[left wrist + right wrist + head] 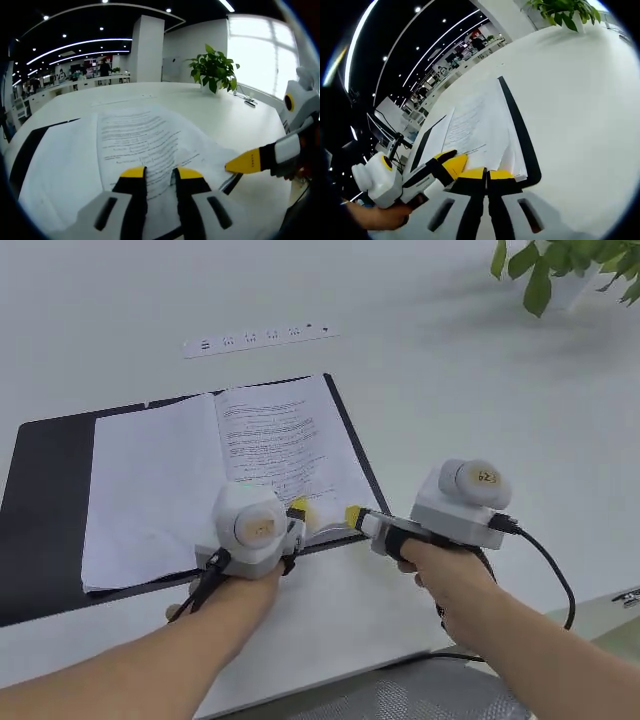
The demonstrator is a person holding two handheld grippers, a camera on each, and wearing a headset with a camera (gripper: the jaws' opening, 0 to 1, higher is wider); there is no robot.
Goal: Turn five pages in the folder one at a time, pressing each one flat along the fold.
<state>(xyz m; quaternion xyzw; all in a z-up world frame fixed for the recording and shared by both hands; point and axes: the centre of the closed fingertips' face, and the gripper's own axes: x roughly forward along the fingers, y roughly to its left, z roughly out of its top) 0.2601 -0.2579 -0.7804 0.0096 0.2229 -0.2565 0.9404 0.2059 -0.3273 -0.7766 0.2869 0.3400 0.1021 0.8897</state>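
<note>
Black folder [40,530], white pages [270,440]

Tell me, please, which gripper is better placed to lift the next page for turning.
Right, probably. The right gripper has its closed tips at the lower outer edge of the printed page, where a sheet can be lifted. The left gripper sits over that page near the fold, which suits pressing.

Open folder [50,500] on white table [450,390], my left gripper [297,510] over lower edge of printed page [280,435], my right gripper [355,517] just beside folder corner.

Power strip [258,338] and plant [565,265] rest on table [450,390].
</note>
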